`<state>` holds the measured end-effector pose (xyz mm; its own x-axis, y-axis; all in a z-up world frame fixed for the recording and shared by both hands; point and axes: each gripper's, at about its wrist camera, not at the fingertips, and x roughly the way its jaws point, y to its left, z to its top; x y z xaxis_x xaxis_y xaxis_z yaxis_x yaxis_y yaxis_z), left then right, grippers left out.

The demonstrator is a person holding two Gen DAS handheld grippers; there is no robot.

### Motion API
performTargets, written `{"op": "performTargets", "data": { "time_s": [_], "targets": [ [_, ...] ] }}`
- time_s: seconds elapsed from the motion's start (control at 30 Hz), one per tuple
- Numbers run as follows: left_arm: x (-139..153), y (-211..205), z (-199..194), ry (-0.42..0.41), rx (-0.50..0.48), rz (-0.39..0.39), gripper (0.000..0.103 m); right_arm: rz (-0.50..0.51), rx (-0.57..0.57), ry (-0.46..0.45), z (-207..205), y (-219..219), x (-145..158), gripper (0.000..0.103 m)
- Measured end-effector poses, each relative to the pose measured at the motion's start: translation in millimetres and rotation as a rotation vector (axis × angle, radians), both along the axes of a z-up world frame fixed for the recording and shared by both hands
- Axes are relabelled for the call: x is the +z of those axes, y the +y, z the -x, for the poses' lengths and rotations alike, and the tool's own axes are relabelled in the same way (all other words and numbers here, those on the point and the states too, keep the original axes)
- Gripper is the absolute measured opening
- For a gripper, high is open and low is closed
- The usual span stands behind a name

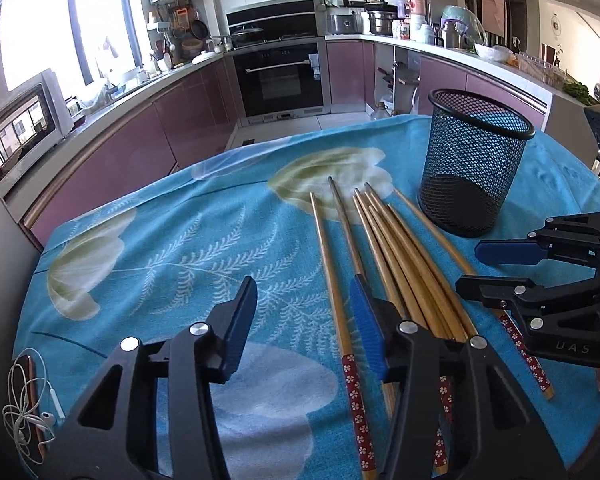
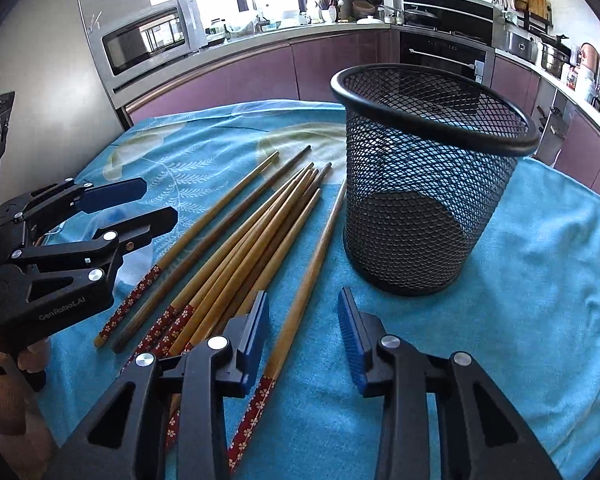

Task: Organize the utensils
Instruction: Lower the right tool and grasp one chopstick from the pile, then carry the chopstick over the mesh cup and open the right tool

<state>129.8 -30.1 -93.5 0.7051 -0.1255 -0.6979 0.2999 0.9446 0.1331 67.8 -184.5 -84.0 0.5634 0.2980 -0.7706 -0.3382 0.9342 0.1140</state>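
Observation:
Several wooden chopsticks (image 1: pixel 384 248) with red flowered ends lie in a loose bundle on the blue cloth; they also show in the right wrist view (image 2: pixel 236 240). An empty black mesh cup (image 1: pixel 474 164) stands upright just right of their tips, and in the right wrist view (image 2: pixel 424 184). My left gripper (image 1: pixel 304 320) is open and empty, low over the cloth, its right finger above the bundle; it shows in the right wrist view (image 2: pixel 156 204). My right gripper (image 2: pixel 302 332) is open and empty, with one separate chopstick (image 2: pixel 308 272) running between its fingers; it shows in the left wrist view (image 1: pixel 470 268).
The blue flowered cloth (image 1: pixel 180 240) covers the table. A phone with white earphones (image 1: pixel 32 408) lies at the near left edge. Purple kitchen cabinets, an oven (image 1: pixel 280 76) and a microwave (image 2: pixel 148 40) stand beyond the table.

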Motion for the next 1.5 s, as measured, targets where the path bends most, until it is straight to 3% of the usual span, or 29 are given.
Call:
{"op": "performTargets", "data": {
  "time_s": [0.13,0.33,0.67,0.87,1.1,1.5],
  "targets": [
    [-10.7,-7.4,-15.3,0.052,-0.025,0.006,0.043,-0.009,-0.009,0.010,-4.0,-2.1,-0.7,0.022],
    [-25.7,-10.0,-35.9,0.139,-0.034,0.056,0.026,-0.037,-0.007,0.031,-7.4,-8.1,-1.8,0.009],
    [-29.5,-14.8,-50.2,0.171,-0.022,0.125,0.009,-0.021,0.014,0.045,-14.2,-5.0,-0.9,0.010],
    [-25.1,-6.1,-44.1,0.172,0.015,0.162,0.008,-0.070,0.025,0.034,-8.3,-10.6,0.6,0.006],
    [5.8,11.7,-22.7,0.120,-0.001,0.241,0.008,-0.147,0.067,-0.022,5.2,-20.5,23.4,0.006],
    [97.0,27.0,20.4,-0.025,-0.106,0.430,0.008,-0.289,0.106,-0.171,21.5,-42.7,77.7,0.006]
  ]
}}
